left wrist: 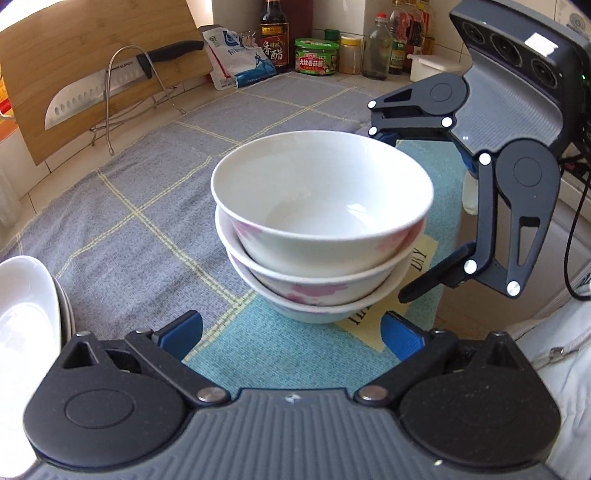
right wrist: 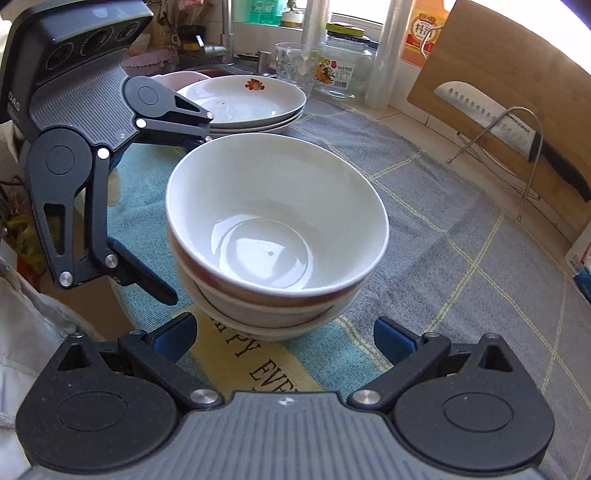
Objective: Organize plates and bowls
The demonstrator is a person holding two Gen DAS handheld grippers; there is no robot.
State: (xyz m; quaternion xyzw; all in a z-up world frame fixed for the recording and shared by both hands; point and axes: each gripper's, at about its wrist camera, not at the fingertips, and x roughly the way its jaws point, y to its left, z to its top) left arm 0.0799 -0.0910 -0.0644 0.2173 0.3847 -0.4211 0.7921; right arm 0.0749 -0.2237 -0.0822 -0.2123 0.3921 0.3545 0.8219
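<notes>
Both grippers hang spread wide and empty on opposite sides of the bowl stack: the left gripper, seen from its own camera, has its blue pads apart with the stack dead ahead between them, just beyond the tips; the right gripper stands the same way from the other side, jaws apart, nothing held; each shows in the other's view, flanking the bowls. Largest in the scene is the grey checked cloth over the counter, with a teal mat under the stack; next the wooden cutting board leaning at the back with a knife on a wire rack; then the plate stack near the sink, well apart from the bowls; then the three nested bowls, upright, the top one seated slightly askew. Neither tool looks clearly nearer; the stack sits centred between them, so any coming grasp probably turns on closing straight forward onto a rim or wall; bottles stand smallest, far behind.
</notes>
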